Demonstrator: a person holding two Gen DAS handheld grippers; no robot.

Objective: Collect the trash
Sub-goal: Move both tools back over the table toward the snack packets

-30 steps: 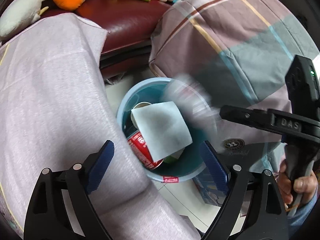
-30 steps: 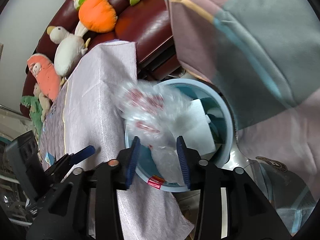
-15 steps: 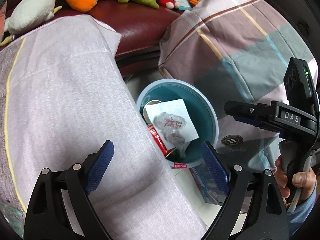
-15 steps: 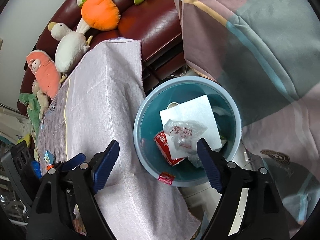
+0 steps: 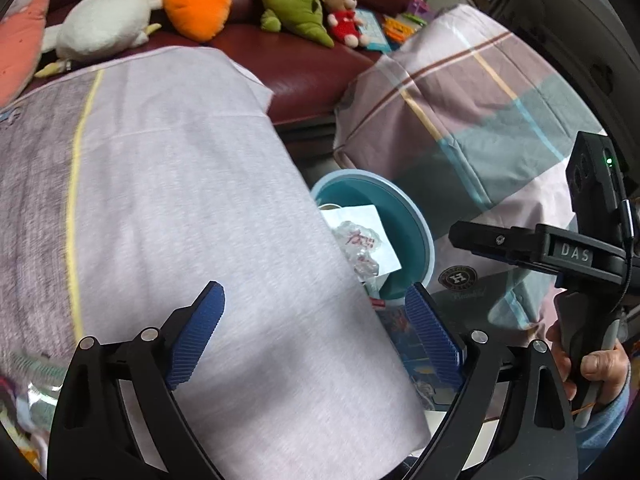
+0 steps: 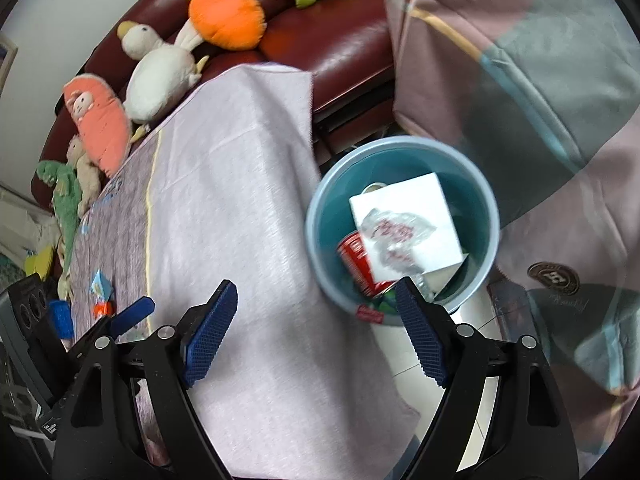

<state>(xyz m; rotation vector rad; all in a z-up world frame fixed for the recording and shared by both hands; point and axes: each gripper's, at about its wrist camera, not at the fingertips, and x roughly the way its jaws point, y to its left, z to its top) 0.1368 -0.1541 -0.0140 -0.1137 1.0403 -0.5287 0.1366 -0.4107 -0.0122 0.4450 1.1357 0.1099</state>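
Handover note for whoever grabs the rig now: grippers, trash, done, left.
Left gripper: open, empty, over the cloth-covered table.
Right gripper: open, empty, near the bin.
Blue bin sits on the floor beside the table. Inside: clear plastic wrapper on top of a white paper, and a red can.
Done: wrapper is in the bin.
Left: small items at the far end of the table may be trash; too small to tell.

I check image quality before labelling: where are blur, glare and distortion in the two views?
Left wrist view: fisheye bending at the edges, lilac tablecloth smeared at lower left. Right wrist view: same bending, glare on the dark red leather sofa, round blue plastic bin slightly soft.
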